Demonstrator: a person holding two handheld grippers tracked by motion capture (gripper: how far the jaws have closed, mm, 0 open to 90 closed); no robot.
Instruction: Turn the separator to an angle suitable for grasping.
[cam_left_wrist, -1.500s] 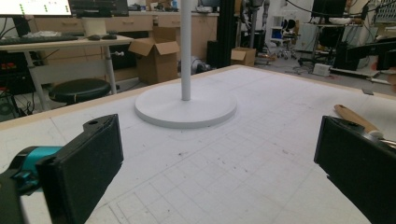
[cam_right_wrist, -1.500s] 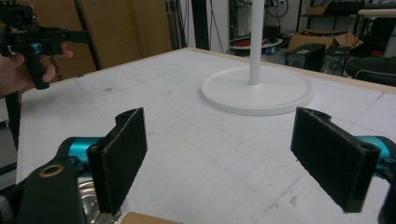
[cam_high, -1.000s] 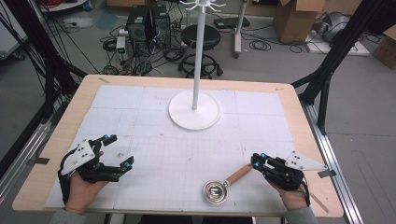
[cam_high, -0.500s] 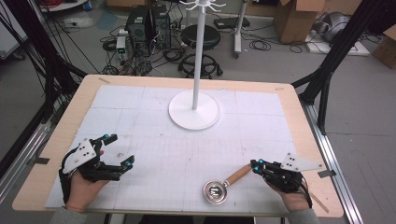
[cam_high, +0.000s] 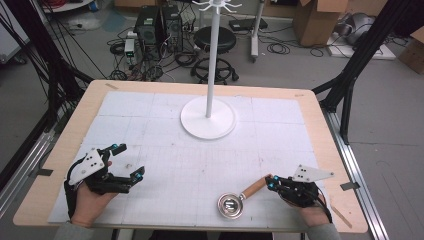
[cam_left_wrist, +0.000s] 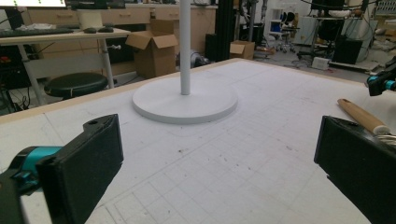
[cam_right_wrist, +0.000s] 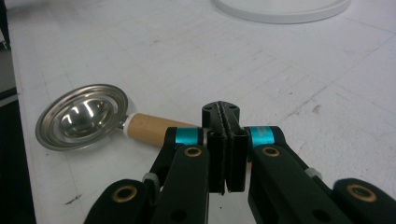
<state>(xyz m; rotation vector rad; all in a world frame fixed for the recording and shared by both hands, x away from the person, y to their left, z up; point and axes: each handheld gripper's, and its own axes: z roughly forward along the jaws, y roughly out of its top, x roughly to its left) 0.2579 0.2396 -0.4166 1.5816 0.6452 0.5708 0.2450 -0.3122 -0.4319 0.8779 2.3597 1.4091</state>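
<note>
- Strainer (cam_high: 230, 205) lies flat on the table (cam_high: 320, 130), not lifted yet.
- Right gripper (cam_high: 270, 183) is clamped shut at its wooden handle (cam_high: 254, 188).
- Left gripper (cam_high: 128, 161) idles wide open, holding nothing.
- Stand (cam_high: 208, 117) is probably the hanging spot.

The high view looks forward and down over the whole tabletop (cam_high: 320, 130). The left gripper view sits low, facing the white stand (cam_left_wrist: 185, 100) at 12 o'clock. The right gripper view hovers close above the strainer (cam_right_wrist: 83, 116), at 10 o'clock. All three share the stand's base.
</note>
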